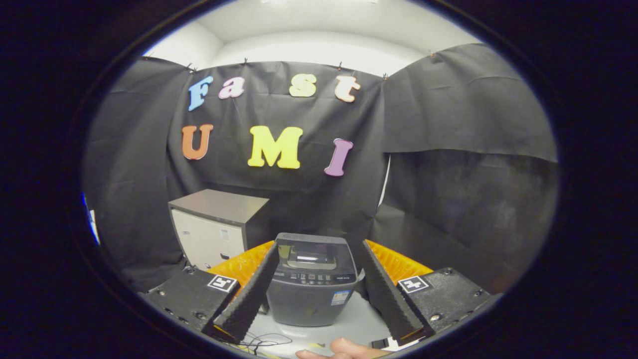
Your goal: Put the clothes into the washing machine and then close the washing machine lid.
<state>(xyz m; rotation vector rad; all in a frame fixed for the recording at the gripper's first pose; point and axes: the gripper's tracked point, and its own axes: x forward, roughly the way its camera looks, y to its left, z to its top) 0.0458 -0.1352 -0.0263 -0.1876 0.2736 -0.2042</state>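
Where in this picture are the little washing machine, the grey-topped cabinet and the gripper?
washing machine (311,294): gripper view, on its dark front panel, between the fingers.
cabinet (207,238): gripper view, on its pale front, beyond the left finger.
gripper (315,271): gripper view, midway between its spread, open fingertips.

gripper (315,259) jaws spread wide, empty; hand (339,350) below them.

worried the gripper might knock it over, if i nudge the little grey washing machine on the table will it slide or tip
The washing machine looks boxy and stands flat on the pale tabletop, so a low push would probably slide it, not tip it. A push near its top is riskier. It looks small and plastic, likely light. The gripper is open, its fingers either side of the machine.
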